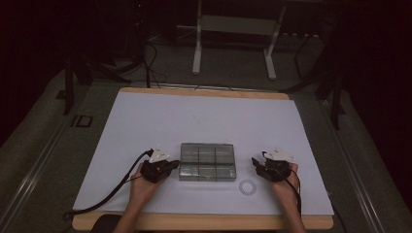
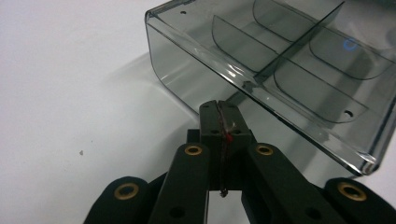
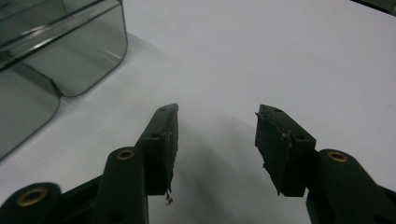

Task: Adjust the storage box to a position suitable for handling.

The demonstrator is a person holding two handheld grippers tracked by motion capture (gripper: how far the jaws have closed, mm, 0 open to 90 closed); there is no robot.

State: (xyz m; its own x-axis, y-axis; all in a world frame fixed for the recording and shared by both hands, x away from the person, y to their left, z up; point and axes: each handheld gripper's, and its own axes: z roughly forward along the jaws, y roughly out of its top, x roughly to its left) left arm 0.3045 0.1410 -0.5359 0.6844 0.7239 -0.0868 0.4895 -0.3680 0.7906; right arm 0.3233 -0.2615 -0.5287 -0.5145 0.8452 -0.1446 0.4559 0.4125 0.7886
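The plastic box (image 1: 207,161) is flanked by both tongs, seemingly before being gripped. The left tongs (image 2: 219,108) are pressed together, empty, just short of its wall; the right tongs (image 3: 217,122) are spread wide. Opening the left is likely called for next.

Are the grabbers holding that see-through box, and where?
No. The left gripper is shut on nothing beside the clear box; the right gripper is open, empty.

Pretty dim room overall, most of the light lands on the white sheet (image 1: 204,121) covering the wooden table (image 1: 204,222). Grey carpeted floor (image 1: 43,150) around it, dark cables (image 1: 150,63) trailing behind, and a white metal stand (image 1: 233,24) at the back.
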